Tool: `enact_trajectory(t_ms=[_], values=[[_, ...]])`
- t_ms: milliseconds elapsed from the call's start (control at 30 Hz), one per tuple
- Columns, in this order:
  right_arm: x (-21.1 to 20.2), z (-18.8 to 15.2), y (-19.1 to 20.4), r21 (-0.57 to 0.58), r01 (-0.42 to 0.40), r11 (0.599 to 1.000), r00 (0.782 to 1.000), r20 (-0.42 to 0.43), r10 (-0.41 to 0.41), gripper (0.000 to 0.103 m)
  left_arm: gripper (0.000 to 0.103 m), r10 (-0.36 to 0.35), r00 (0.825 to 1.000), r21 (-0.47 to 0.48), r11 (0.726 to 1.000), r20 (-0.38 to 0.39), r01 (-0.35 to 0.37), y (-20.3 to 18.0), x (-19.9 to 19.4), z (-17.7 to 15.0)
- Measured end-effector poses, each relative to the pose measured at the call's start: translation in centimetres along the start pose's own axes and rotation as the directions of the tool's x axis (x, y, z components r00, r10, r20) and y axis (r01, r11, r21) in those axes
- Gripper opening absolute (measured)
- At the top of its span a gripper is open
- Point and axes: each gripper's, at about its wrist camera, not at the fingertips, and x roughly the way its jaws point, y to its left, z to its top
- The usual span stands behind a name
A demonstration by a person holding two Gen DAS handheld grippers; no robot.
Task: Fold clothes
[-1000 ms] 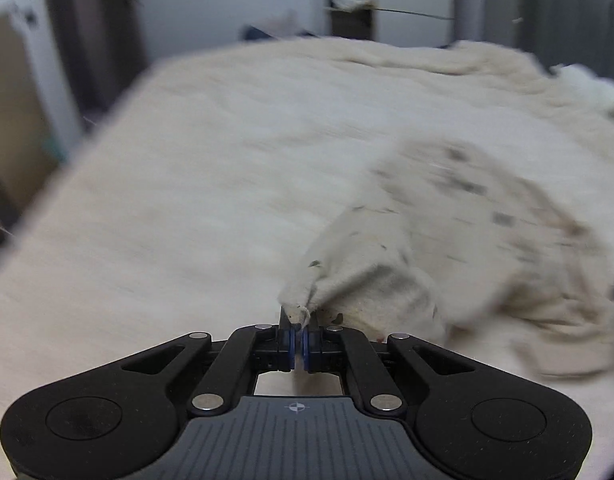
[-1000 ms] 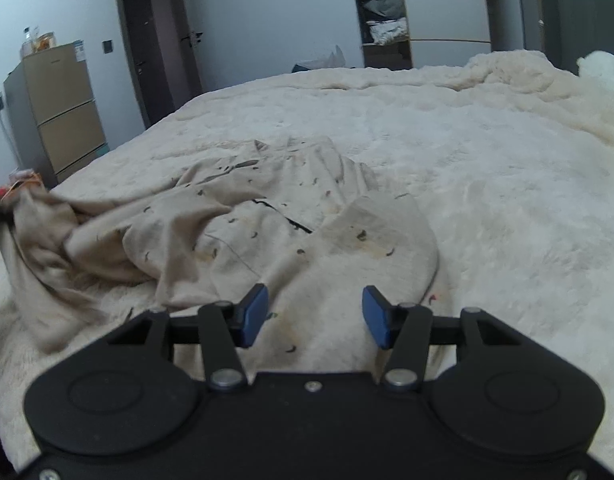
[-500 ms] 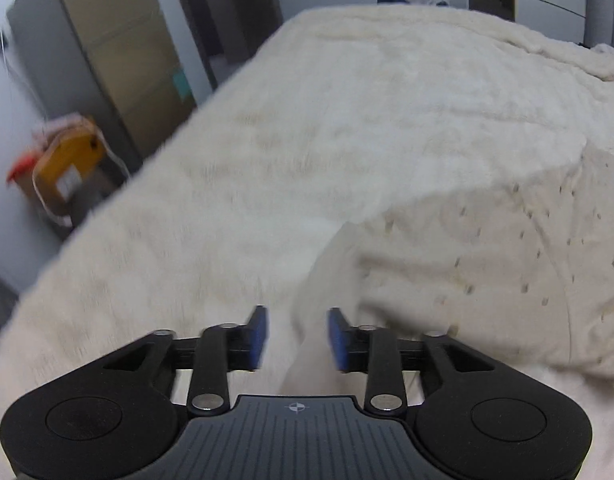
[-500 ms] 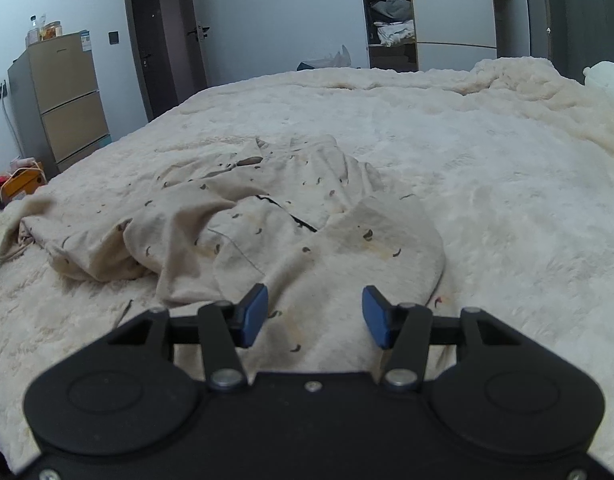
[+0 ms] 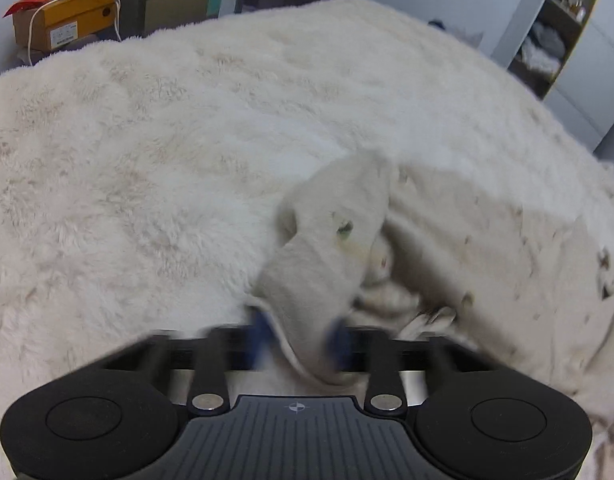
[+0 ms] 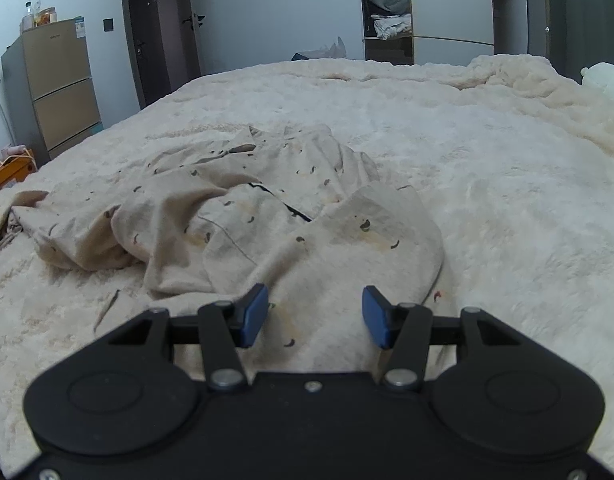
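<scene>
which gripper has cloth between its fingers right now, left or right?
The left gripper: an edge of the beige garment runs between its blurred, parted blue pads. The right gripper hangs open over the garment, nothing between its pads.

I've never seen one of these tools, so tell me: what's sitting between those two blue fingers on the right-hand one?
In the right wrist view, the right gripper is open, and only the beige spotted garment shows in the gap, lying on the fluffy blanket.
</scene>
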Motion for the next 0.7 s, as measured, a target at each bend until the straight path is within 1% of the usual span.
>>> enact_trajectory(t_ms=[100, 167, 200, 233, 267, 300, 333, 367, 400, 433, 467, 533, 567, 700], values=[[0.3, -0.1, 0.1, -0.004, 0.004, 1.000, 1.000, -0.007, -0.004, 0.051, 0.003, 0.075, 0.993, 0.033, 0.996, 0.088, -0.078, 0.7, -2.6, 4.2], [0.4, -0.2, 0.2, -0.016, 0.006, 1.000, 1.000, -0.009, -0.006, 0.051, 0.003, 0.123, 0.981, 0.051, 0.990, 0.147, -0.132, 1.1, -4.3, 7.0], [0.4, -0.2, 0.3, -0.019, 0.007, 1.000, 1.000, -0.010, -0.007, 0.051, 0.006, 0.146, 0.973, 0.058, 0.986, 0.177, -0.159, 1.3, -5.1, 8.4], [0.4, -0.2, 0.3, -0.022, 0.007, 1.000, 1.000, -0.011, -0.008, 0.051, 0.013, 0.169, 0.964, 0.065, 0.980, 0.207, -0.186, 1.6, -6.0, 9.7], [0.5, -0.2, 0.4, -0.028, 0.010, 1.000, 1.000, -0.011, -0.011, 0.051, 0.019, 0.178, 0.961, 0.067, 0.978, 0.211, -0.196, 1.7, -6.1, 10.2], [0.5, -0.3, 0.5, -0.035, 0.013, 0.999, 1.000, -0.012, -0.014, 0.051, 0.028, 0.212, 0.956, 0.052, 0.972, 0.204, -0.227, 2.2, -5.8, 10.6], [0.6, -0.3, 0.7, -0.042, 0.017, 0.999, 1.000, -0.012, -0.017, 0.051, 0.033, 0.251, 0.948, 0.035, 0.964, 0.195, -0.262, 2.7, -5.4, 11.0], [0.6, -0.3, 0.7, -0.045, 0.019, 0.999, 1.000, -0.012, -0.020, 0.051, 0.035, 0.264, 0.946, 0.020, 0.962, 0.188, -0.273, 3.0, -5.0, 11.1], [0.5, -0.3, 0.7, -0.047, 0.021, 0.999, 1.000, -0.012, -0.022, 0.051, 0.039, 0.261, 0.951, -0.024, 0.965, 0.164, -0.260, 4.2, -4.6, 10.7], [0.5, -0.3, 0.7, -0.048, 0.022, 0.999, 1.000, -0.011, -0.022, 0.051, 0.045, 0.245, 0.958, -0.066, 0.969, 0.151, -0.237, 5.1, -4.4, 10.0], [0.5, -0.3, 0.7, -0.048, 0.022, 0.999, 1.000, -0.010, -0.022, 0.051, 0.048, 0.234, 0.961, -0.085, 0.971, 0.144, -0.224, 5.5, -4.7, 10.0], [0.6, -0.3, 0.7, -0.052, 0.024, 0.998, 1.000, -0.011, -0.025, 0.051, 0.054, 0.166, 0.982, -0.190, 0.971, 0.089, -0.147, 7.5, -3.5, 7.9], [0.6, -0.3, 0.7, -0.054, 0.025, 0.998, 1.000, -0.012, -0.026, 0.051, 0.054, 0.151, 0.986, -0.207, 0.969, 0.078, -0.132, 7.9, -3.4, 7.6], [0.6, -0.4, 0.9, -0.063, 0.029, 0.998, 0.999, -0.013, -0.030, 0.051, 0.057, 0.116, 0.993, -0.264, 0.958, -0.013, -0.115, 8.9, -0.8, 4.1]])
